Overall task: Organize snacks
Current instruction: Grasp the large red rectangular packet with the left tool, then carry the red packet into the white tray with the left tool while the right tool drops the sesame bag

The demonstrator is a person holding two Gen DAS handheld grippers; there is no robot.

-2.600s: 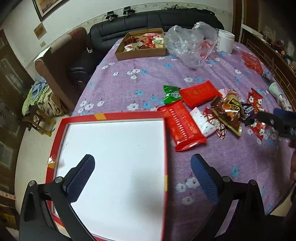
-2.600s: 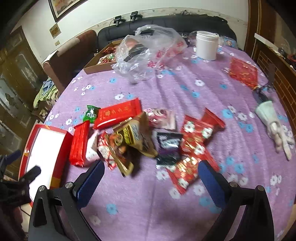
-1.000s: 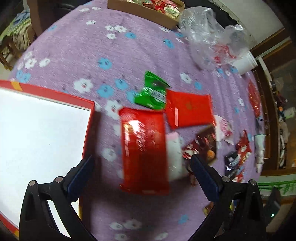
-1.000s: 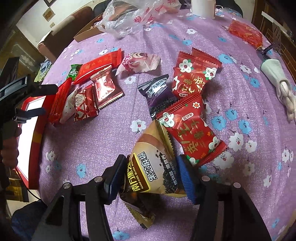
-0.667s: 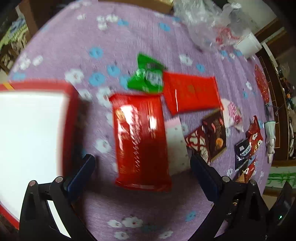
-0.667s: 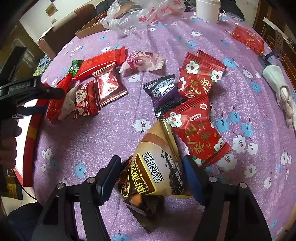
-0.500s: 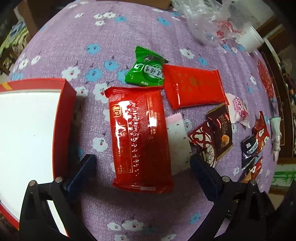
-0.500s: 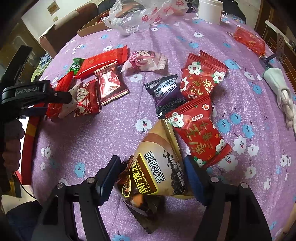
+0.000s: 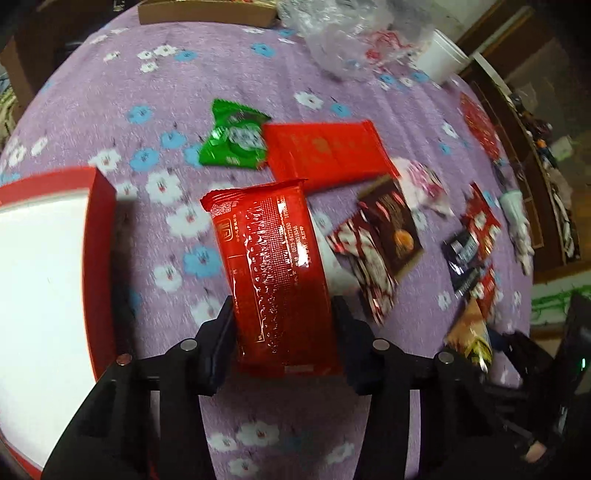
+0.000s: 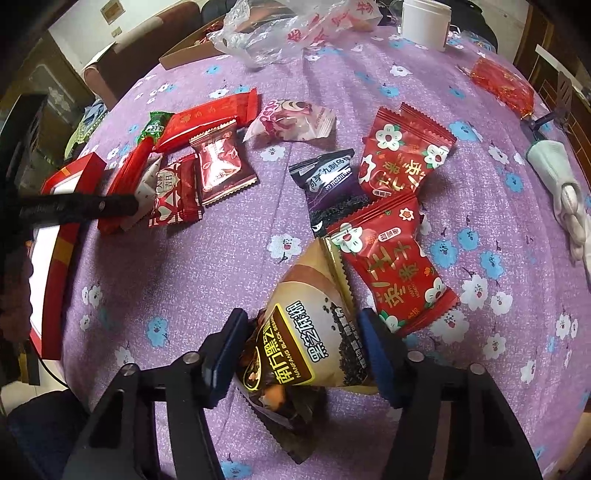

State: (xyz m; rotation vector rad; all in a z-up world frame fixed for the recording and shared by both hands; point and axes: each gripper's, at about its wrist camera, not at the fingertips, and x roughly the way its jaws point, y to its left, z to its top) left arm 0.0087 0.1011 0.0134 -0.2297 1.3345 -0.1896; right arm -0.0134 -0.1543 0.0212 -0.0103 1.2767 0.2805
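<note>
My left gripper (image 9: 282, 325) is shut on a long red snack packet (image 9: 271, 273) and holds it just above the purple cloth, right of the red box with a white inside (image 9: 98, 240). My right gripper (image 10: 301, 349) is shut on a tan and brown black-sesame packet (image 10: 312, 332), with a darker packet (image 10: 277, 402) under it. Loose snacks lie on the cloth: a green packet (image 9: 234, 138), a flat red packet (image 9: 328, 153), dark red packets (image 10: 218, 168), a purple one (image 10: 330, 188), two red flowered ones (image 10: 399, 155) and a pink one (image 10: 291, 123).
A cardboard box of snacks (image 9: 207, 13), a crumpled plastic bag (image 10: 291, 27) and a white tub (image 10: 424, 22) stand at the far side of the table. A red foil bag (image 10: 504, 85) and a white glove (image 10: 563, 188) lie at the right edge.
My left gripper has closed on the long red packet and lifted it off the cloth. My right gripper still holds the sesame packet in about the same place.
</note>
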